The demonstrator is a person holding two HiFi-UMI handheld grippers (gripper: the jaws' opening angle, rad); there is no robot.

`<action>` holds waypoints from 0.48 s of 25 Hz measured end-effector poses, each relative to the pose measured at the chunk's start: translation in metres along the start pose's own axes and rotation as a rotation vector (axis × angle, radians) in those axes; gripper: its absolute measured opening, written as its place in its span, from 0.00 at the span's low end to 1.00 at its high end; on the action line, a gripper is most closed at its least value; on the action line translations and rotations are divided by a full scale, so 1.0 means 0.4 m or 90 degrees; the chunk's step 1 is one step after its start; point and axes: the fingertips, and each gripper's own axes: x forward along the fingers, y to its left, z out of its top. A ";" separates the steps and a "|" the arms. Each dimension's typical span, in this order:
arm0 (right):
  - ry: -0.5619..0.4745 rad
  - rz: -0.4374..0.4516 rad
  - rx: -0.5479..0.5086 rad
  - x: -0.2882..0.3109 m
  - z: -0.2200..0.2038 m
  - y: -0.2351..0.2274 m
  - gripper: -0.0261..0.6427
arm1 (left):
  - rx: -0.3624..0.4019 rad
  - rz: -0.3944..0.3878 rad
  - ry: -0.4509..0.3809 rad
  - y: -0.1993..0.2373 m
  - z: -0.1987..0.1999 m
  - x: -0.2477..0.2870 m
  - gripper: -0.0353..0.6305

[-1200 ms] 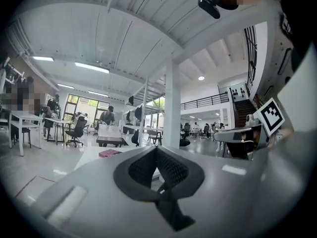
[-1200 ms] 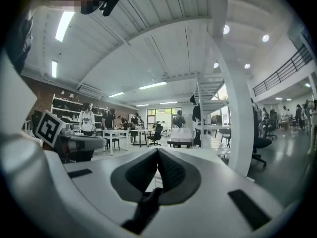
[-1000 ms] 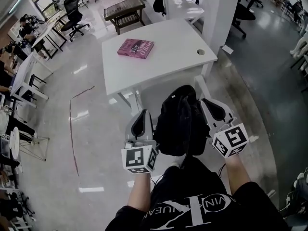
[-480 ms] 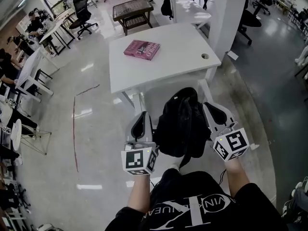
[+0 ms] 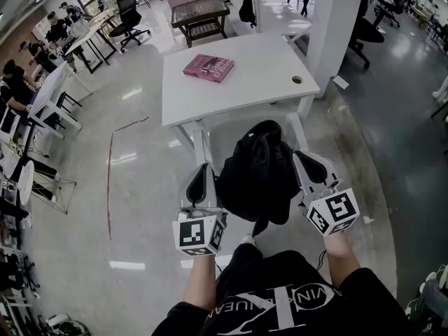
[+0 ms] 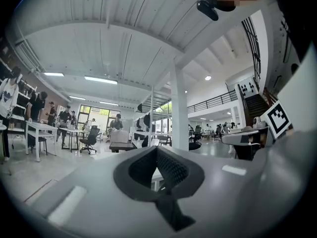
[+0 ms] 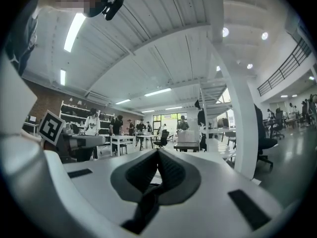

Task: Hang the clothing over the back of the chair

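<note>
Item: black clothing (image 5: 257,177), pinched by left tongs (image 5: 204,168) and right tongs (image 5: 302,157), both closed. Step, as judged: carrying. Next: raise it over chair (image 5: 204,144) back.

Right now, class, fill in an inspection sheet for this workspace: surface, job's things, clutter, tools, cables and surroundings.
Surface: white table on a glossy floor.
Job's things: black clothing held up between both tools; white chair beneath it, mostly hidden.
Clutter: pink book on the table.
Tools: left tool and right tool are both shut, with dark cloth showing at the pads.
Cables: nothing seen.
Surroundings: open office with desks and seated people at left; white pillar at right.
</note>
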 end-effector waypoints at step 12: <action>-0.003 0.023 0.005 -0.137 -0.018 0.041 0.06 | 0.004 0.035 0.001 -0.081 -0.013 -0.142 0.07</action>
